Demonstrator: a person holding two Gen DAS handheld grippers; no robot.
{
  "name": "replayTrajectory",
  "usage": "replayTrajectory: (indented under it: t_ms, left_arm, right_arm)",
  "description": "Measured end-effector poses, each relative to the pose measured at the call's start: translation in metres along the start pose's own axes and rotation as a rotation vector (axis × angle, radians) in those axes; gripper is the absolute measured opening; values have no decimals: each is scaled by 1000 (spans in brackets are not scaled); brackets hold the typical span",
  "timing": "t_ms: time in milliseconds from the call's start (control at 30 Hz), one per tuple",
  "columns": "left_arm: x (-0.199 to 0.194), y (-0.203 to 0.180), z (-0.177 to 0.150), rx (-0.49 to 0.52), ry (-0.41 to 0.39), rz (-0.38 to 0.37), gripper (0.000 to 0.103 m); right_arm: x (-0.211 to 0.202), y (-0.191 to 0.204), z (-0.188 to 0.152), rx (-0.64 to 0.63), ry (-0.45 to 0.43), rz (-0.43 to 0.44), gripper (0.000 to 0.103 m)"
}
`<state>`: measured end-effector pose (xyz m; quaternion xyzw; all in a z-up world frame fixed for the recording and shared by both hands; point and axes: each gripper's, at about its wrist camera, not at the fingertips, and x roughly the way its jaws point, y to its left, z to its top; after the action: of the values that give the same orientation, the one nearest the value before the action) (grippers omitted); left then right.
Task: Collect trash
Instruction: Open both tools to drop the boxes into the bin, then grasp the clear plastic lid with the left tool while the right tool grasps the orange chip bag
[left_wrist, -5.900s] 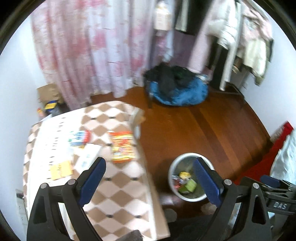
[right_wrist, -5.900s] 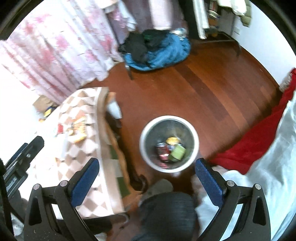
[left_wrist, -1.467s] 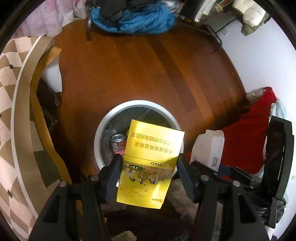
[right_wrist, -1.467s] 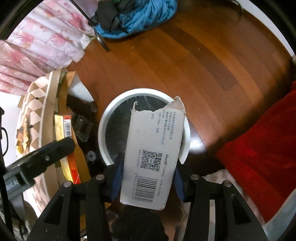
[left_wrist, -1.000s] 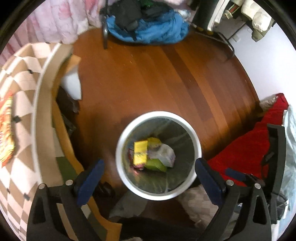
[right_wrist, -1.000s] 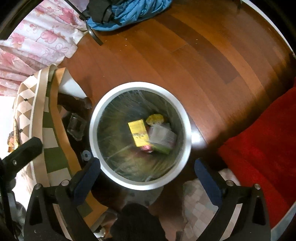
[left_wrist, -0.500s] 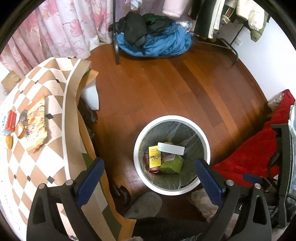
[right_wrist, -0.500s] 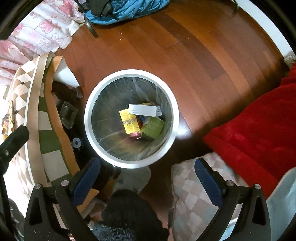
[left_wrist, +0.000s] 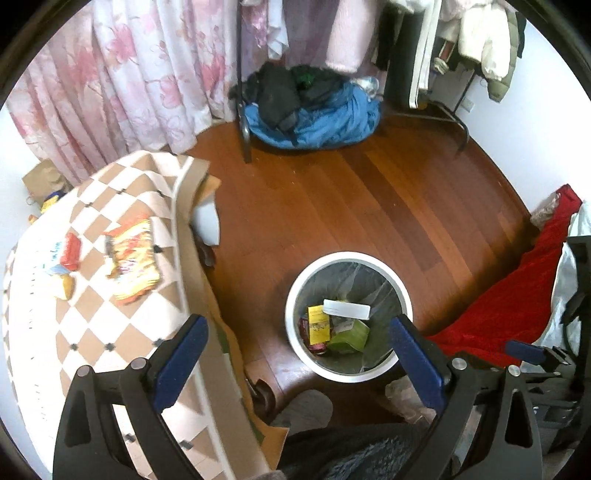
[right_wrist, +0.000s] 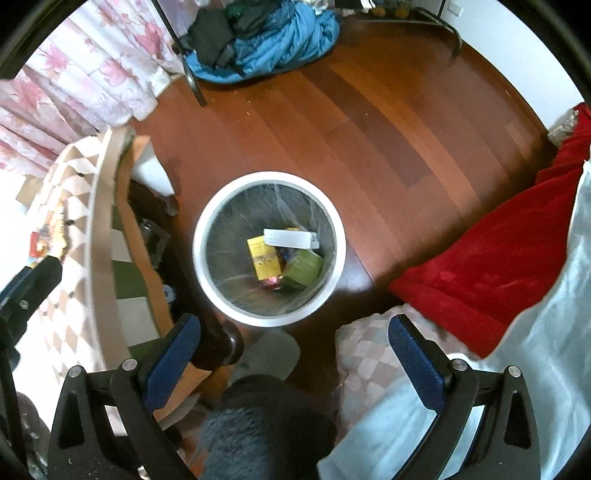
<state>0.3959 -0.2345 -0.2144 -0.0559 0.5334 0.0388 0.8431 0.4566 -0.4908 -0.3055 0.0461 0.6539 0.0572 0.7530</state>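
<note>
While over the floor w/ nothing in hand, left gripper (left_wrist: 295, 354) and right gripper (right_wrist: 293, 356) both spread wide, blue pads well apart, empty. Held high and angled down, prob. to keep bin and table in sight at once.

Bin (right_wrist: 207, 221), white rim w/ clear liner, stood on the wood floor between table (left_wrist: 44, 354) and red blanket (right_wrist: 480, 273); placed close to table edge, likely so drops need only a short swing. Inside: yellow box (right_wrist: 263, 258), white carton (right_wrist: 290, 238) lying across the top, green box (right_wrist: 304, 267), something red underneath, maybe a can, too hidden to tell.

Remaining trash on the checkered tablecloth per left view: orange snack bag (left_wrist: 133, 266), flat, near table edge; red packet (left_wrist: 71, 251) just beside a yellow item (left_wrist: 66, 291), blurry, type unclear.

Judged partway done: some pcs binned, table not cleared. Next reach likely snack bag w/ left gripper, nearest side. Thin flat bag = hard pinch; edge grab prob. needed.
</note>
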Motion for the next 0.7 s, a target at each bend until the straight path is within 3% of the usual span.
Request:
replayTrajectory:
  t_ms: [233,367,500,700]
  left_arm:
    - [-45,44,0,-56,-85,67,100]
    - [-60,98,-3,-120,-114,136,100]
    - [-55,177,-14,-219,-102,249,100]
    - [-24,290,-40,-382,-31,336,100]
  right_arm:
    - [-59,42,-8,-26,-115,88,103]
    - [-75,103,-5,-107,-140,156,103]
    - [-64,173,2,-208,-115,195,103]
    - [-4,293,20,-340,-41,205,103]
